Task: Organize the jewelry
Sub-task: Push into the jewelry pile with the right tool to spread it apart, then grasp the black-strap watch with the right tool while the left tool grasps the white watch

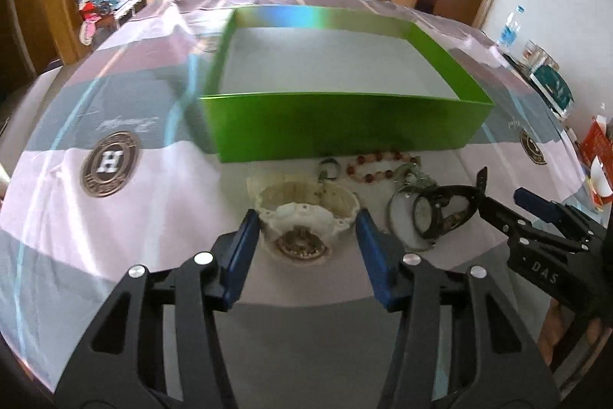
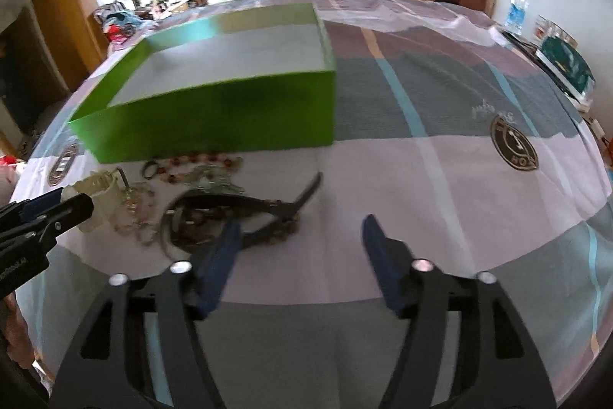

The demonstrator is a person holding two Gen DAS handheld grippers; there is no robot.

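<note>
Just in front of the green box [image 1: 345, 125], on the striped tablecloth [image 1: 126, 217], lies a cluster of jewelry. Leftmost of it, nearest the box's left front corner, sits a white watch [image 1: 306, 213] with a gold dial, strap curled into a loop. Straddling that watch, left gripper [image 1: 306, 229], blue fingers [image 1: 245, 240] spread wide on either side of the case, pads close beside it, not clamped. Directly below the box's front wall, a small dark ring [image 1: 329, 168], then a bracelet of red and pale beads [image 1: 377, 165]. Farther right, a silvery bangle [image 1: 402, 221] overlapping a black watch [image 1: 440, 209], strap tip pointing up toward the box. Right of the box's front corner, right gripper [image 2: 300, 232], fingers [image 2: 377, 244] released and wide apart, left one lying over the black strap [image 2: 268, 209], right one above bare cloth, nothing grasped. Box open-topped, its pale floor bare.
</note>
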